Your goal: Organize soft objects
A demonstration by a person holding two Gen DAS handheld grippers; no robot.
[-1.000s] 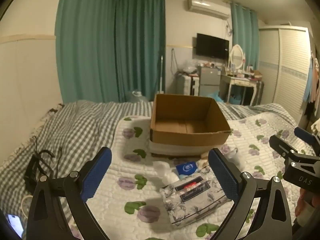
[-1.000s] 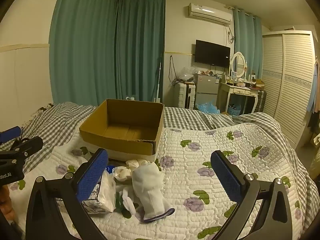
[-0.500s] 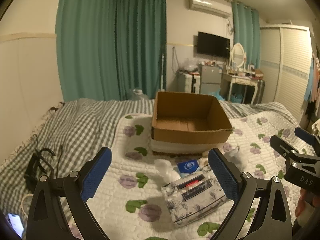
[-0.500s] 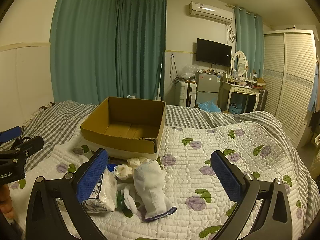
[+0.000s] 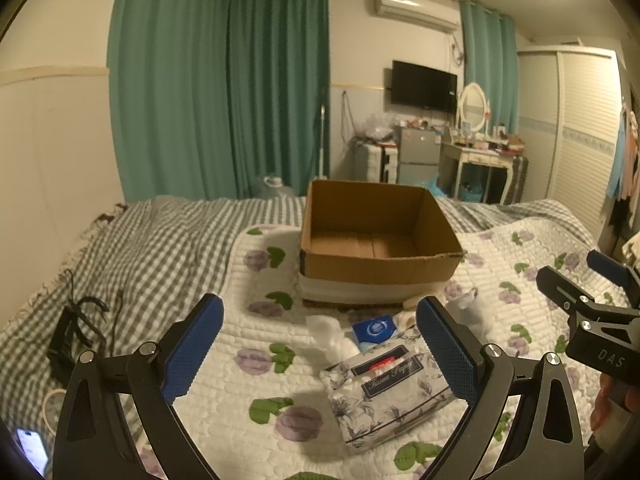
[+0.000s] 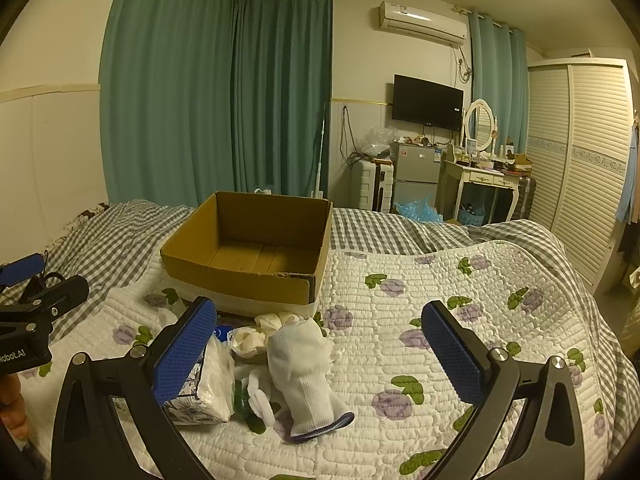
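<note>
Left gripper hangs wide open and empty low in the frame, its blue fingers framing the tissue pack at lower centre, probably lined up for a grab. Right gripper is just as wide and empty, with the white sock lying between its fingers on the quilt. Up in mid-frame the cardboard box sits open and empty, likely the spot for this soft pile clustered right in front of it
</note>
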